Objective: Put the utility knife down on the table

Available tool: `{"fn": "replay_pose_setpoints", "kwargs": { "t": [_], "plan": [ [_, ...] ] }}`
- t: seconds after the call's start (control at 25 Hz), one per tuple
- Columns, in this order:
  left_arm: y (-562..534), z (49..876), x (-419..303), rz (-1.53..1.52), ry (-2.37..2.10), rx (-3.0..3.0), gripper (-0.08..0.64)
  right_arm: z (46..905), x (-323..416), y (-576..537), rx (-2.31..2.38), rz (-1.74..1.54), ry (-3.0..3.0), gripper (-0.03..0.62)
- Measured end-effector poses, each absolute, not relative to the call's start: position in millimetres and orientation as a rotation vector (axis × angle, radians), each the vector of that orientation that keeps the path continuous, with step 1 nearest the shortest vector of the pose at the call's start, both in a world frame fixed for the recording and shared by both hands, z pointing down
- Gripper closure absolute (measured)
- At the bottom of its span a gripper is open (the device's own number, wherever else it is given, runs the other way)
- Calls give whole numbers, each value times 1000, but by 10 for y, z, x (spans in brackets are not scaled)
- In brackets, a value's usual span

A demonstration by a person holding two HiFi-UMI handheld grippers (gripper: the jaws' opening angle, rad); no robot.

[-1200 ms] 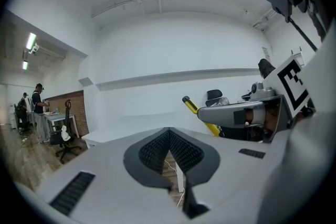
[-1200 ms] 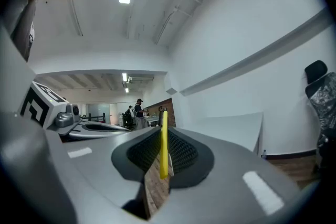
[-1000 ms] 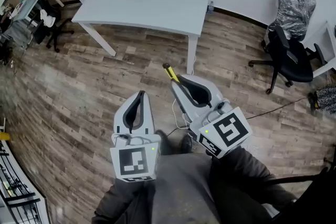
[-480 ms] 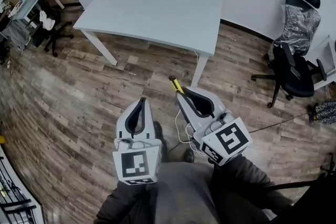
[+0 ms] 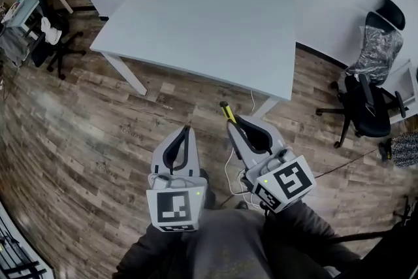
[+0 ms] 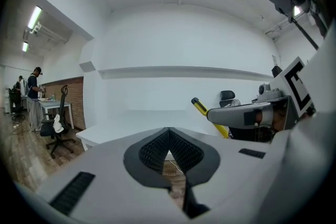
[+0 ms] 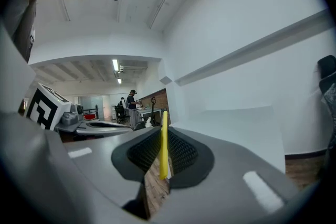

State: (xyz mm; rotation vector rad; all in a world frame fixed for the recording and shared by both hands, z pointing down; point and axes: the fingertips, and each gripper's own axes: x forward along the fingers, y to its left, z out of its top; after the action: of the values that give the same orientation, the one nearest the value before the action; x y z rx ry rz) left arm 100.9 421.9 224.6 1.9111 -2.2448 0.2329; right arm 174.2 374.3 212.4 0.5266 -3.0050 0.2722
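Utility knife (image 5: 226,110): slim, yellow, black-tipped; clamped in right gripper (image 5: 233,122), off the table.
Table (image 5: 209,16): white, just ahead of it.

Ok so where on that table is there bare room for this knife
The whole white table top looks bare. Its near right corner is closest to the utility knife in the right gripper. Crowding is only on the floor: black chair further right.

An open office: a large white table (image 5: 209,16) ahead of the right gripper (image 5: 231,118), black swivel chairs (image 5: 364,100) to its right, and a brick wall (image 6: 72,98) far left of the left gripper (image 5: 188,130).
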Motion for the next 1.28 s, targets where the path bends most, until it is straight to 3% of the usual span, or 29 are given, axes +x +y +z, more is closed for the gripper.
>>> {"fn": "replay_pose_setpoints", "kwargs": {
  "t": [0.68, 1.28],
  "plan": [
    [3320, 2339, 13, 267, -2148, 2011, 558, 2101, 767, 2863, 667, 267, -2991, 551],
    [1361, 2476, -476, 405, -2061, 2094, 558, 2413, 194, 1078, 722, 404, -2984, 551]
  ]
}}
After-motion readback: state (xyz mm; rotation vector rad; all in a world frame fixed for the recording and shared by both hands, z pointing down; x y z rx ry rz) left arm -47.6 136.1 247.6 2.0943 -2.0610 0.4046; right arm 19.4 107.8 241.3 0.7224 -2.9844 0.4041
